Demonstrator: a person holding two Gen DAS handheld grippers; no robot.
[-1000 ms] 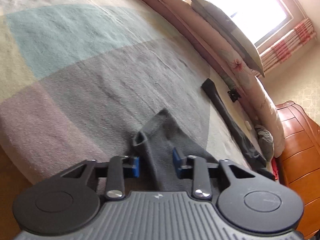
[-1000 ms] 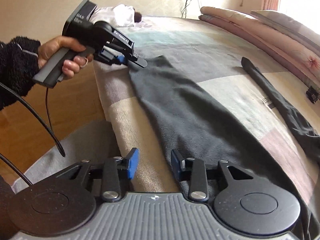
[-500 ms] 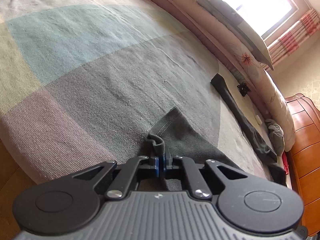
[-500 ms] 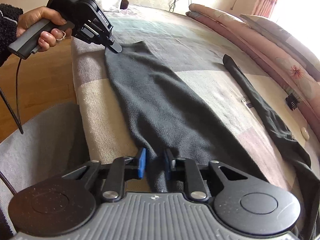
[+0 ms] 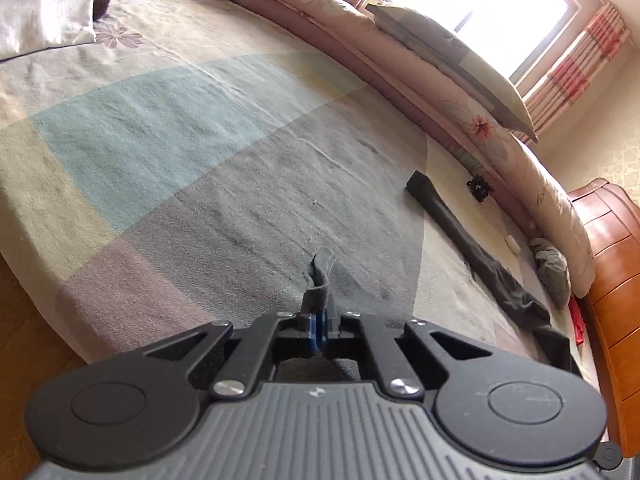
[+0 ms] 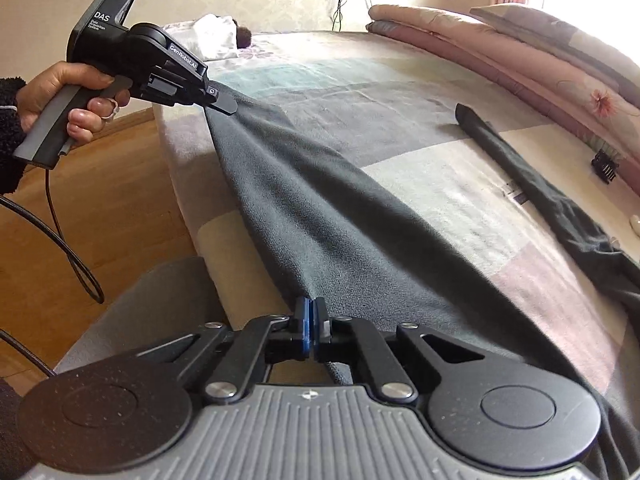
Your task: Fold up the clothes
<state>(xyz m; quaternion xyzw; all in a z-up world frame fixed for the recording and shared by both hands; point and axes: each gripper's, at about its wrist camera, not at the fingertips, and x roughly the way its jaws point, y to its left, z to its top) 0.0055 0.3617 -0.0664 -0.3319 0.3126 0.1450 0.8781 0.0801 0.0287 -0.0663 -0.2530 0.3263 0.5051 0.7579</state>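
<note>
Pinching one end of a long dark-grey fleece garment [image 6: 320, 216], the black right gripper [image 6: 313, 322] has its blue pads clamped on the cloth's near edge. Beyond it, the left gripper [image 6: 224, 106], likewise clamped, lifts the far corner [image 5: 320, 276] off the pastel patchwork bedspread [image 5: 180, 140]. Right of both: a dark rolled garment [image 6: 532, 184].

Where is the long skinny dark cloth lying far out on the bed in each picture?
Left wrist view: the skinny dark cloth lies at right of middle, running down toward the wooden headboard.
Right wrist view: the same cloth lies at upper right, running toward the right edge.
Shared landmark: the small black clip just past the cloth, beside the rolled pink quilt.
</note>
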